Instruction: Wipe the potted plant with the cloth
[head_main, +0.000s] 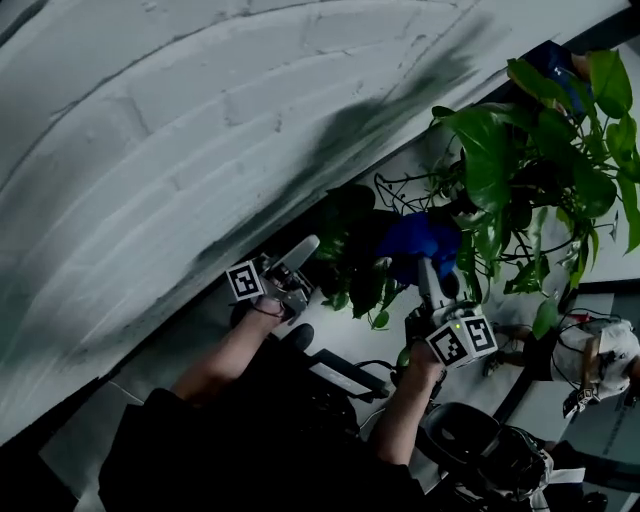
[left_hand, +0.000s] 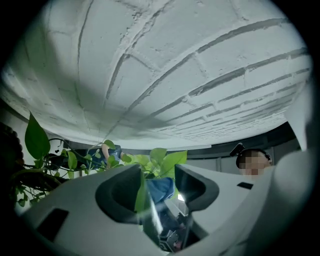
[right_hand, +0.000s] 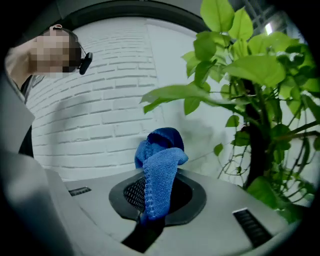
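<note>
The potted plant (head_main: 520, 150) spreads broad green leaves at the upper right, with darker leaves (head_main: 345, 240) hanging lower left; its pot does not show. My right gripper (head_main: 432, 268) is shut on a blue cloth (head_main: 415, 240) held among the lower leaves. In the right gripper view the cloth (right_hand: 160, 170) stands bunched out of the closed jaws (right_hand: 157, 200), with the plant (right_hand: 255, 75) to the right. My left gripper (head_main: 308, 244) points up beside the dark leaves. Its jaws (left_hand: 157, 175) stand apart with a leaf (left_hand: 140, 195) edge-on between them, and the cloth (left_hand: 161, 189) shows beyond.
A white brick wall (head_main: 200, 130) fills the background. Another person (head_main: 590, 360) wearing a headset is at the lower right. A dark round object (head_main: 480, 450) and a flat black device (head_main: 345, 372) lie below my arms.
</note>
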